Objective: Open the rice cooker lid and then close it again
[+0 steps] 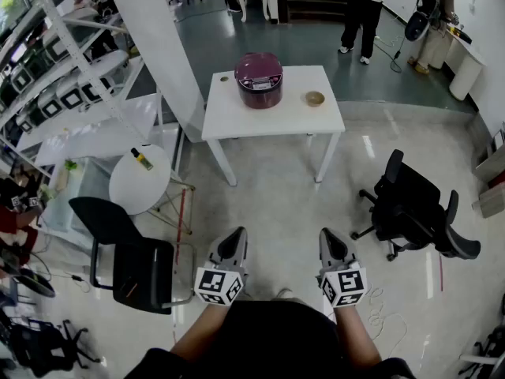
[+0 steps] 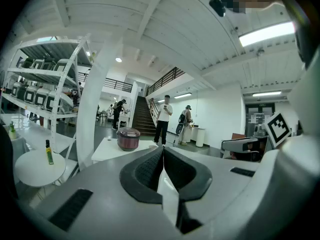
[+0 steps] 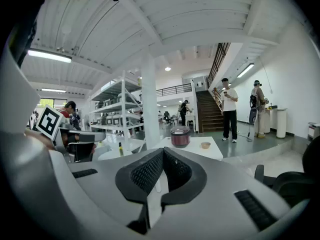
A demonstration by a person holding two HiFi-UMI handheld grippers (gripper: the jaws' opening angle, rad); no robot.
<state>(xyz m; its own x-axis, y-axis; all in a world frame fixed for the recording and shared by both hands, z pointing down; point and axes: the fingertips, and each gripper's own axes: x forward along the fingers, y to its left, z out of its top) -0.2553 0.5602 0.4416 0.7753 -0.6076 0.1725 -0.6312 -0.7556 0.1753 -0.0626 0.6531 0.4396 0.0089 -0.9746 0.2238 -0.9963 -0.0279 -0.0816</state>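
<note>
We hold both grippers low at the bottom centre of the head view, side by side. The left gripper [image 1: 236, 234] and right gripper [image 1: 328, 234] both have their jaws pressed fully together with nothing between them, and each gripper view confirms it: left gripper [image 2: 163, 149] tips meet, right gripper [image 3: 163, 151] tips meet, no object in either. The rice cooker [image 1: 259, 79], dark maroon with its lid down, sits at the upper centre of the head view on a white square table [image 1: 237, 118], well apart from both grippers, with bare floor between. It lies above the gap between the two grippers, a bit nearer the left one's line. In the left gripper view the rice cooker [image 2: 128, 138] shows just left of and above the closed tips; in the right gripper view the rice cooker [image 3: 180, 136] shows just right of and above the tips. A small bowl [image 1: 315, 98] sits on the same table to the cooker's right, not touching it. A round white table [image 1: 130, 188] with a bottle [image 1: 141, 159] stands at mid left, a black chair [image 1: 130, 260] below it, and an office chair [image 1: 414, 208] at mid right.
</note>
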